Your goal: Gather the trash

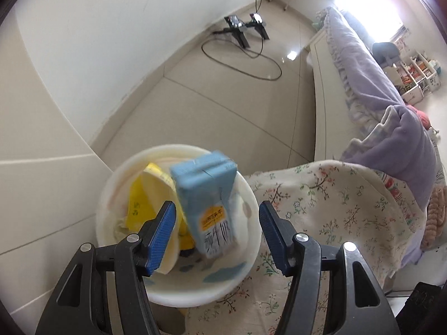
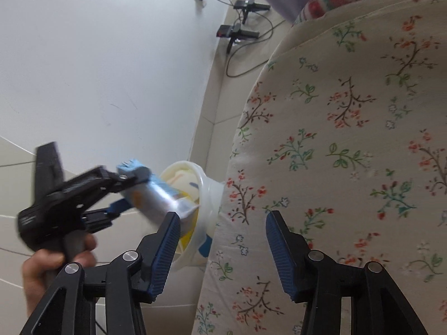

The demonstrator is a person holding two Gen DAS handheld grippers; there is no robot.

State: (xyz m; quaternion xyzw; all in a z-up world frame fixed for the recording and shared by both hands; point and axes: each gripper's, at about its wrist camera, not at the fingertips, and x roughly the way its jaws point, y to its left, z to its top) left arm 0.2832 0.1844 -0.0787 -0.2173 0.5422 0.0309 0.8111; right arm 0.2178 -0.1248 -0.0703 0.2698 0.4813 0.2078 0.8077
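A white trash bin (image 1: 245, 195) stands on the floor beside the bed, with yellow and cream wrappers (image 1: 148, 192) inside. A light blue milk carton (image 1: 205, 195) is blurred between my left gripper's open fingers, over the bin mouth and free of both pads. My left gripper (image 1: 218, 209) is open right above the bin. In the right wrist view the left gripper (image 2: 125, 192) shows with the carton (image 2: 156, 195) at the bin (image 2: 208, 195). My right gripper (image 2: 222, 220) is open and empty over the floral bedsheet's edge (image 2: 335, 139).
A bed with a floral sheet (image 1: 335, 203) and purple blanket (image 1: 377, 89) fills the right. A white wall and cabinet (image 1: 42, 167) stand left. Black stands (image 1: 243, 28) and cables lie on the tiled floor far back.
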